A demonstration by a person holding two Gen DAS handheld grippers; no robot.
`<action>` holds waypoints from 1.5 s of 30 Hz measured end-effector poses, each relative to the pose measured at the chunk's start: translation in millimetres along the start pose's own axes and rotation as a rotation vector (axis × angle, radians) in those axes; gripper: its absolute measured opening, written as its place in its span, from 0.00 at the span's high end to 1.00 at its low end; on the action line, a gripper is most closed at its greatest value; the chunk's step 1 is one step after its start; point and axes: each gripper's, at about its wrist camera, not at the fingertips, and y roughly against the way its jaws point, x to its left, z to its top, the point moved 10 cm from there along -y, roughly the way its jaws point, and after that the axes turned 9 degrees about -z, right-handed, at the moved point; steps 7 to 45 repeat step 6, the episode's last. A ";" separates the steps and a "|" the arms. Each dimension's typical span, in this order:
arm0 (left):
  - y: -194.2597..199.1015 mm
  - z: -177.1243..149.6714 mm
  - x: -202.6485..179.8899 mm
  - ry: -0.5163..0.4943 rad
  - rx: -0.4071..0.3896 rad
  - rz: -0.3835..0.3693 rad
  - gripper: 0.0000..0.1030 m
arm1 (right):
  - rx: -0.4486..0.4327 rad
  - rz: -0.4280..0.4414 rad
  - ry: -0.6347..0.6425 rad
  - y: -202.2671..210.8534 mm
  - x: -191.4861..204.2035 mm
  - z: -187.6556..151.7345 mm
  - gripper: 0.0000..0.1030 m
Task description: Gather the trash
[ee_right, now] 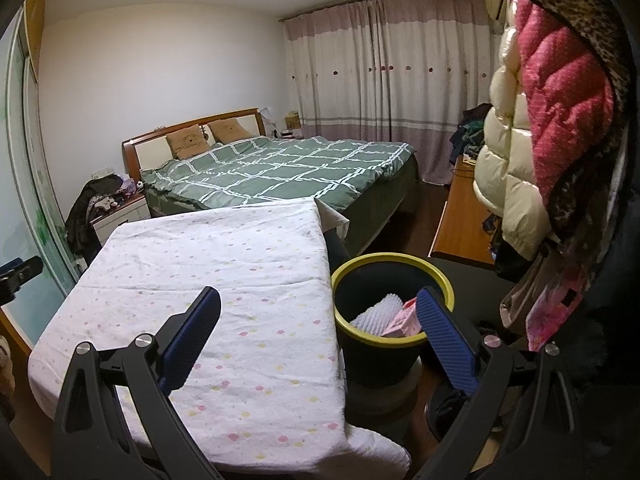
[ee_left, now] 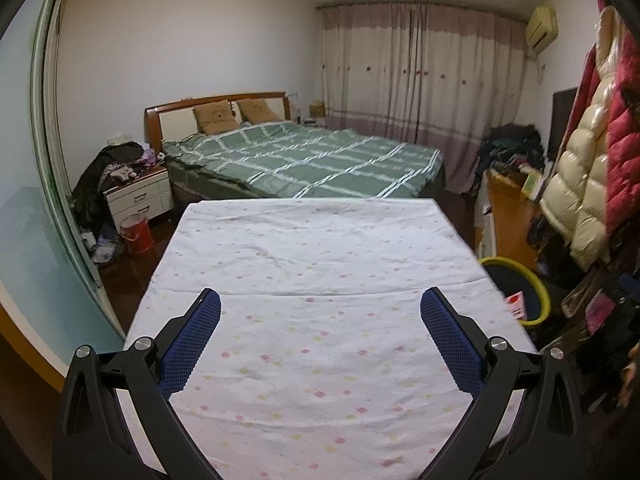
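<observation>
A dark bin with a yellow-green rim [ee_right: 352, 272] stands on the floor just right of the table; inside it lie a white ribbed piece [ee_right: 378, 312] and a pink-and-red package [ee_right: 404, 322]. In the left wrist view the same bin [ee_left: 538, 284] peeks past the table's right edge, with a red-and-white wrapper [ee_left: 517, 305] at its near rim. My left gripper [ee_left: 320, 304] hangs open over the cloth, holding nothing. My right gripper [ee_right: 318, 304] is open and holds nothing, its right finger over the bin's near rim, its left finger over the table.
The table wears a white cloth with pastel dots [ee_left: 320, 264] and shows nothing on it. Behind it is a bed with a green checked cover [ee_left: 304, 160]. A white nightstand [ee_left: 140, 196] and red bucket [ee_left: 136, 234] sit at left. Hanging coats [ee_right: 532, 128] crowd the right.
</observation>
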 end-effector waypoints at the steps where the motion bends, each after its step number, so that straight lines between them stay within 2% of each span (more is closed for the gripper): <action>1: -10.2 1.2 5.6 0.006 0.015 0.004 0.04 | 0.003 0.008 0.003 -4.4 3.7 2.0 0.09; 6: -83.7 2.9 47.5 0.012 0.106 0.064 0.04 | 0.090 0.071 0.034 -65.4 47.1 3.0 0.08; 45: -83.7 2.9 47.5 0.012 0.106 0.064 0.04 | 0.090 0.071 0.034 -65.4 47.1 3.0 0.08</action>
